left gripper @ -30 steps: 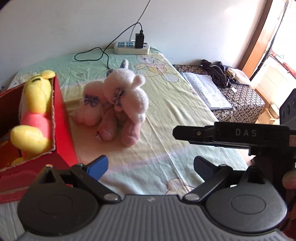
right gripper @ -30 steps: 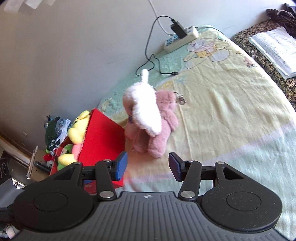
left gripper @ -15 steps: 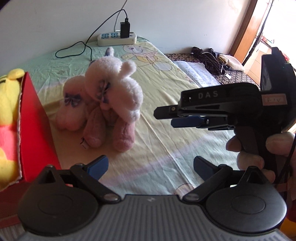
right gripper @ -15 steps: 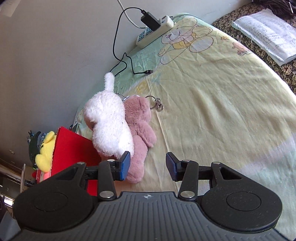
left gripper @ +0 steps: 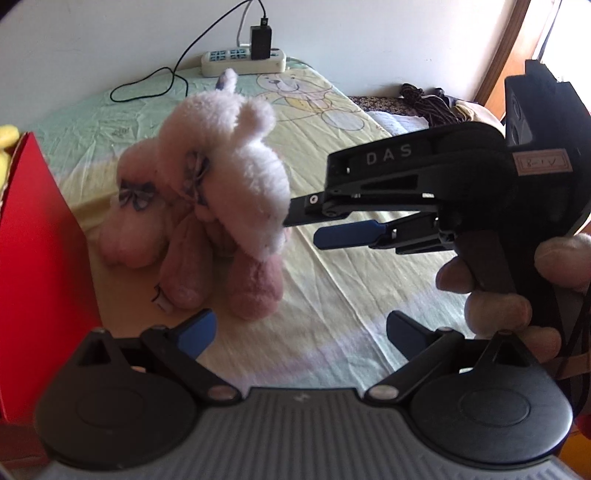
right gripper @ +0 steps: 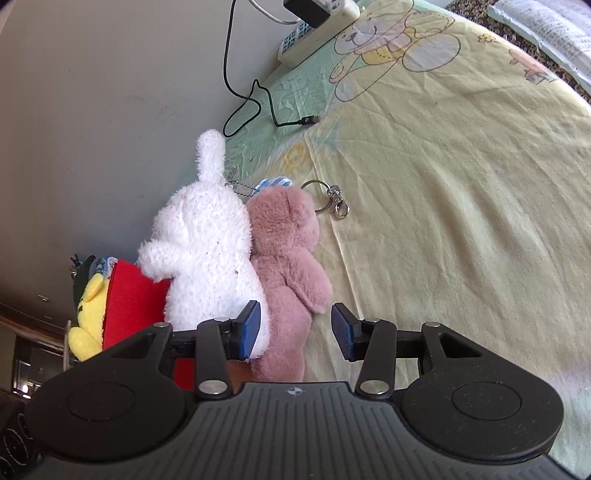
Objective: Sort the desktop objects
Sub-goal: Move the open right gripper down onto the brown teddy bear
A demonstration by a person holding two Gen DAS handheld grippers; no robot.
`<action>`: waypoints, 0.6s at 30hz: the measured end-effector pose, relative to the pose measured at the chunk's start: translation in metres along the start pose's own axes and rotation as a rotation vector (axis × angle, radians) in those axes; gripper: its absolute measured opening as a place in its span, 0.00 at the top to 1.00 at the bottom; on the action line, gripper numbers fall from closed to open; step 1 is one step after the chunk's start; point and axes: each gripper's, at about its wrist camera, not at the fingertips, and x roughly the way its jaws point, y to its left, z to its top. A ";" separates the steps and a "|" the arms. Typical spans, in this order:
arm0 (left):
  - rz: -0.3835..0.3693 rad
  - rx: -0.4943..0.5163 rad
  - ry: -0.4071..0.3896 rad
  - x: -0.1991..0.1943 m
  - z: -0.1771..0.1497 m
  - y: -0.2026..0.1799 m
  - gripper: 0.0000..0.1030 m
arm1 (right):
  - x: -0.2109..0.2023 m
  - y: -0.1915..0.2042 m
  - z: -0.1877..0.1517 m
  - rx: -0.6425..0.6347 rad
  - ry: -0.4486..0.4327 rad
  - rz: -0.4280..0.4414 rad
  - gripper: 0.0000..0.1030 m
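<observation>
A white plush rabbit [left gripper: 225, 162] [right gripper: 203, 243] leans on a pink plush bear [left gripper: 184, 258] [right gripper: 288, 258] on the bedsheet, beside a red box [left gripper: 37, 240] [right gripper: 133, 299]. A yellow plush [right gripper: 88, 317] sits in the box. My right gripper [right gripper: 295, 332] [left gripper: 308, 225] is open; the bear's lower body lies between its fingers, and the left finger touches the rabbit. My left gripper [left gripper: 299, 330] hangs open just short of the bear's feet, holding nothing.
A key ring [right gripper: 325, 199] lies by the bear's head. At the wall end of the bed sit a power strip [left gripper: 243, 61] [right gripper: 317, 33] and a black cable [right gripper: 258, 107]. Papers [right gripper: 546, 26] and dark clothing [left gripper: 428, 101] lie to the right. A hand [left gripper: 495, 295] holds the right gripper.
The right gripper has come in low from the right until its fingers reach the rabbit and bear. The left gripper has moved closer to the toys. Both stay open.
</observation>
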 end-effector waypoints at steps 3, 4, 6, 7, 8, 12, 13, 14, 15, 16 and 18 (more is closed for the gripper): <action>0.026 -0.038 -0.003 0.006 0.004 0.001 0.04 | 0.004 0.000 0.008 -0.001 0.027 0.034 0.54; 0.036 -0.049 -0.006 0.008 0.005 0.002 0.04 | 0.008 0.001 0.011 -0.008 0.051 0.048 0.54; 0.038 -0.069 -0.004 0.011 0.006 0.005 0.03 | 0.015 0.004 0.015 -0.033 0.088 0.051 0.54; 0.043 -0.080 -0.003 0.012 0.006 0.006 0.03 | 0.018 0.005 0.017 -0.044 0.102 0.054 0.53; 0.044 -0.090 -0.001 0.013 0.006 0.007 0.03 | 0.022 0.005 0.018 -0.055 0.123 0.063 0.53; 0.046 -0.115 0.004 0.021 0.008 0.011 0.03 | 0.037 0.002 0.023 -0.051 0.198 0.086 0.51; 0.040 -0.124 0.007 0.023 0.008 0.013 0.03 | 0.039 0.000 0.025 -0.047 0.207 0.096 0.52; 0.030 -0.133 0.010 0.025 0.009 0.014 0.03 | 0.041 -0.001 0.025 -0.042 0.216 0.107 0.54; 0.021 -0.141 0.012 0.027 0.010 0.016 0.02 | 0.042 -0.003 0.026 -0.032 0.221 0.114 0.62; 0.013 -0.148 0.013 0.029 0.010 0.016 0.02 | 0.043 -0.006 0.026 -0.020 0.226 0.111 0.69; -0.008 -0.149 0.015 0.034 0.011 0.015 0.02 | 0.042 -0.009 0.026 -0.016 0.231 0.120 0.73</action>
